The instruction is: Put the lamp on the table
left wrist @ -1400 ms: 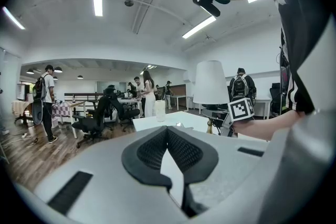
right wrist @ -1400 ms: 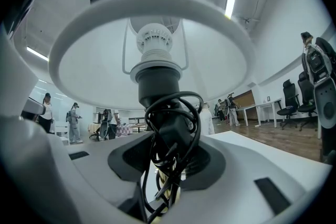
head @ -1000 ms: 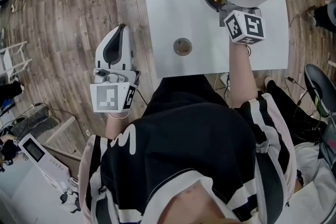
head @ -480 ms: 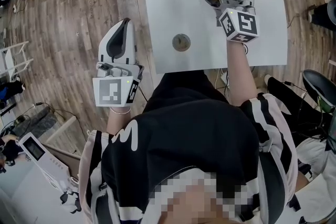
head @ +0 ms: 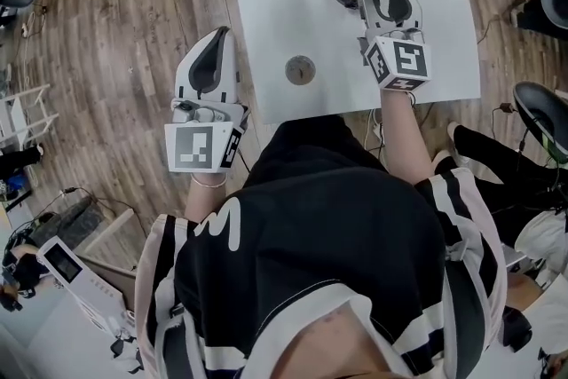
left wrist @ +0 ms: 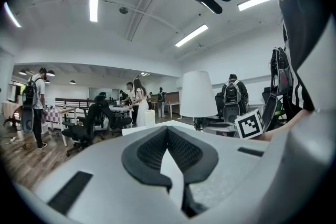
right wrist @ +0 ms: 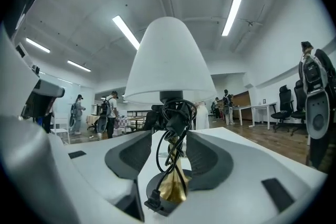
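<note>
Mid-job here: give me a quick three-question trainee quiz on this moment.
1. True or false: the lamp stands on the white table.
2. Which gripper has the lamp's stem between its jaws? A) left gripper B) right gripper
3. Fill in: the left gripper's jaws are ____.
Key: 1 true. 2 B; its jaws, apart, have just been opening and do not press the stem. 3 shut, on nothing.
</note>
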